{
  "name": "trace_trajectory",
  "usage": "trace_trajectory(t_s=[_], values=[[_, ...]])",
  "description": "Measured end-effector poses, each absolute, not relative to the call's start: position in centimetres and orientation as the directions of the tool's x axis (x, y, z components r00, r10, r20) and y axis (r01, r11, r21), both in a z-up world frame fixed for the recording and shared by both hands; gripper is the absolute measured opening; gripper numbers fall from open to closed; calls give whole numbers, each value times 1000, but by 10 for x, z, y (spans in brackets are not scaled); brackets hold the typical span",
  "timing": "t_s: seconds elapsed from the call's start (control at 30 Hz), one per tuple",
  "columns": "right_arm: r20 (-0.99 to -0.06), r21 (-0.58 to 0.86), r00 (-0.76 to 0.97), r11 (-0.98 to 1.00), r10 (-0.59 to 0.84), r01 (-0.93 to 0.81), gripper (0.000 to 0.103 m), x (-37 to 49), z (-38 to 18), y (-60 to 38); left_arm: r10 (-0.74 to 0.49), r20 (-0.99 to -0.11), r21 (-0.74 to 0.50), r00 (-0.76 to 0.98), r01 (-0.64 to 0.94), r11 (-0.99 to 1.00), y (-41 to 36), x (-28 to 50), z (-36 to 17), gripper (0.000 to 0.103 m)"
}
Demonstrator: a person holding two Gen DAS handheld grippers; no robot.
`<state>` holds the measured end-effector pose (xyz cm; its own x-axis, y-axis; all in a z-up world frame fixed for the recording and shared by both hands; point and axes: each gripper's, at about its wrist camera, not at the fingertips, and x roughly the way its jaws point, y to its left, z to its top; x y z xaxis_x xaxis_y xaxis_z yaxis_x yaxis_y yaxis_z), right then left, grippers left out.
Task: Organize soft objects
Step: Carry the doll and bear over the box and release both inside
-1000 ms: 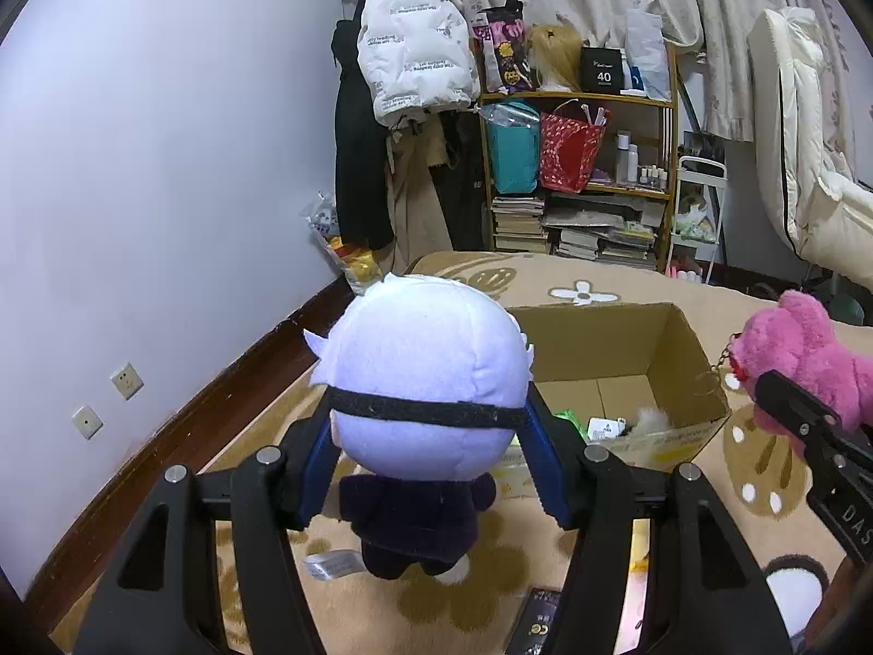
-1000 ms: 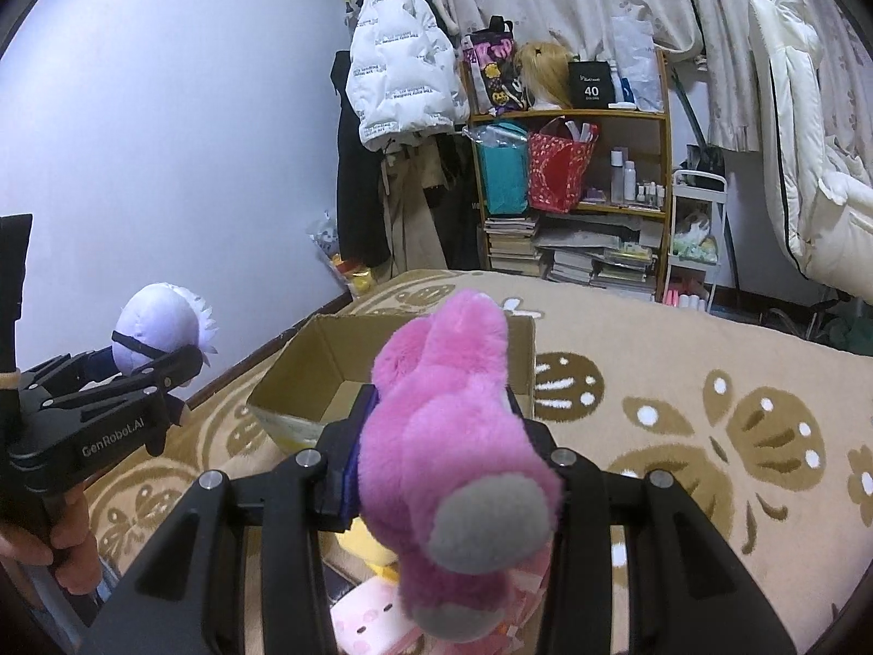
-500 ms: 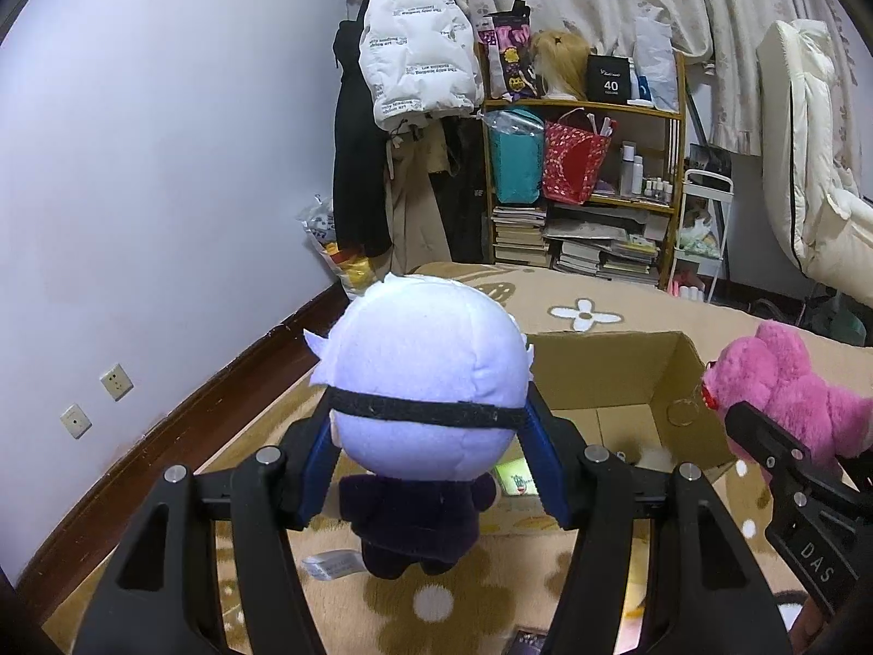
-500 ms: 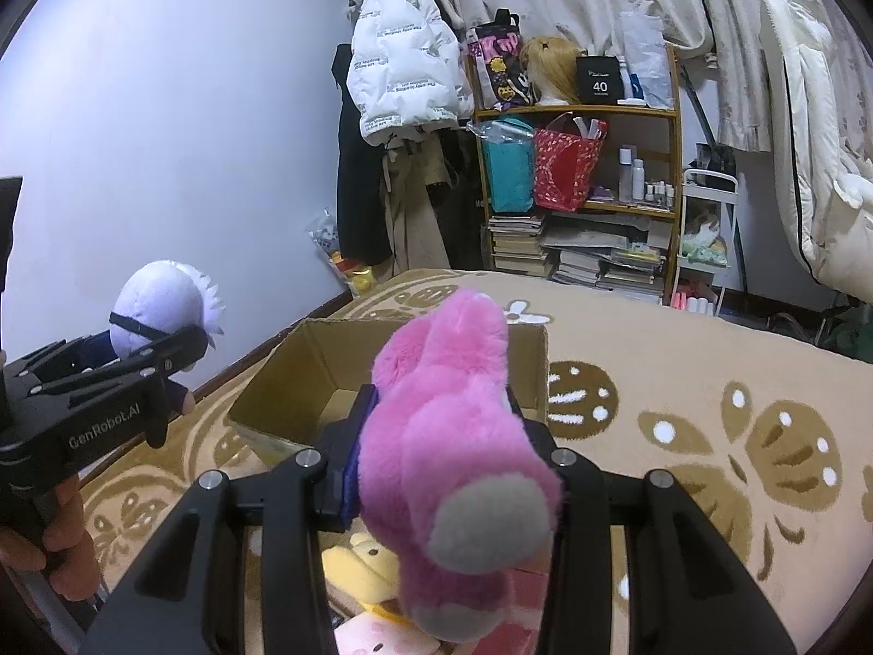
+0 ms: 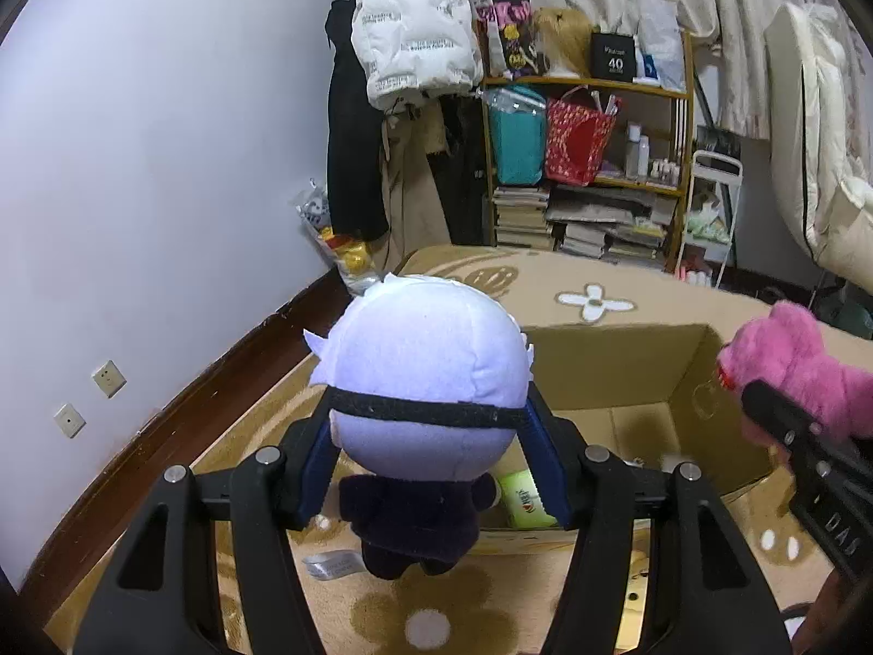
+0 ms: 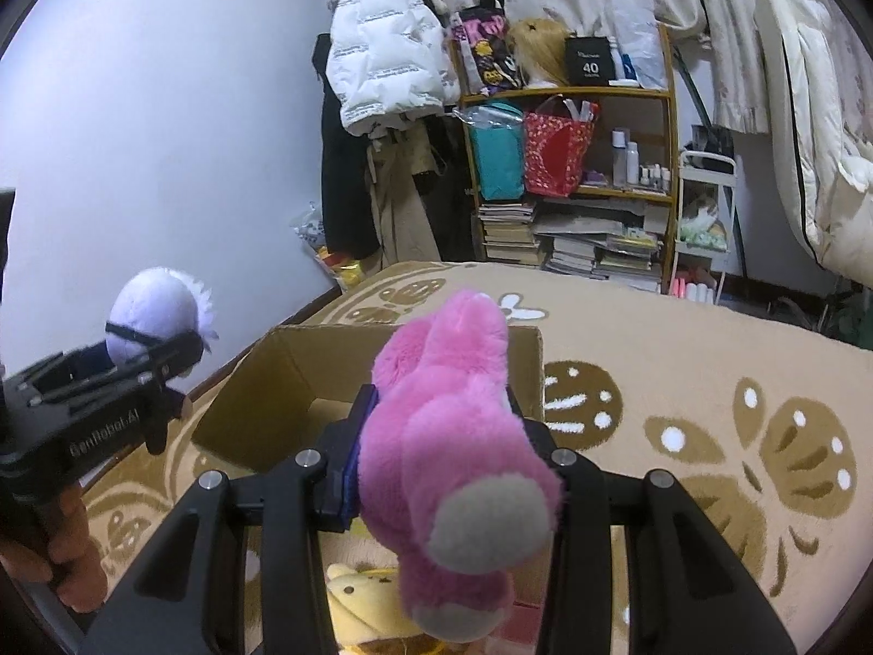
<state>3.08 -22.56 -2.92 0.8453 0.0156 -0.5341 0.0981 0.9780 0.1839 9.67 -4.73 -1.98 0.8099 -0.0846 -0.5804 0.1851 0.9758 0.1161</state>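
My left gripper is shut on a white-haired plush doll with a black blindfold and dark body, held above the near left edge of an open cardboard box. My right gripper is shut on a pink plush bear, held above the box's near right side. The pink bear also shows at the right in the left wrist view. The doll and left gripper show at the left in the right wrist view.
The box holds a green packet and small items. A yellow plush lies on the beige flower-patterned rug below my right gripper. A cluttered bookshelf, hanging coats and a white wall stand behind.
Both grippers have moved forward and up toward the box with their toys. The box now lies closer beneath them.
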Motion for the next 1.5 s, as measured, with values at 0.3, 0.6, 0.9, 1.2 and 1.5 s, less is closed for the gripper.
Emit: trace_trajectory(t_s=[0.3,0.6,0.9,1.2,1.5], values=[[-555,151,832,986,23,73,45,56,-36,-225,-74,-599,146,797,200,969,-59,109,-31,60],[-559,180,827,982,48,65,46,66,-42,-233,-77,-615,147,785,211,966,-66,120,-38,61],[-574,199,817,977,54,75,48,71,-51,-238,-71,-637,106,768,179,978,-59,127,-43,64],[-573,191,818,979,47,77,65,68,-49,-236,-24,-625,113,781,121,986,-48,124,-40,98],[-563,197,826,975,24,106,95,50,-38,-239,3,-634,99,773,77,992,-31,112,-30,102]])
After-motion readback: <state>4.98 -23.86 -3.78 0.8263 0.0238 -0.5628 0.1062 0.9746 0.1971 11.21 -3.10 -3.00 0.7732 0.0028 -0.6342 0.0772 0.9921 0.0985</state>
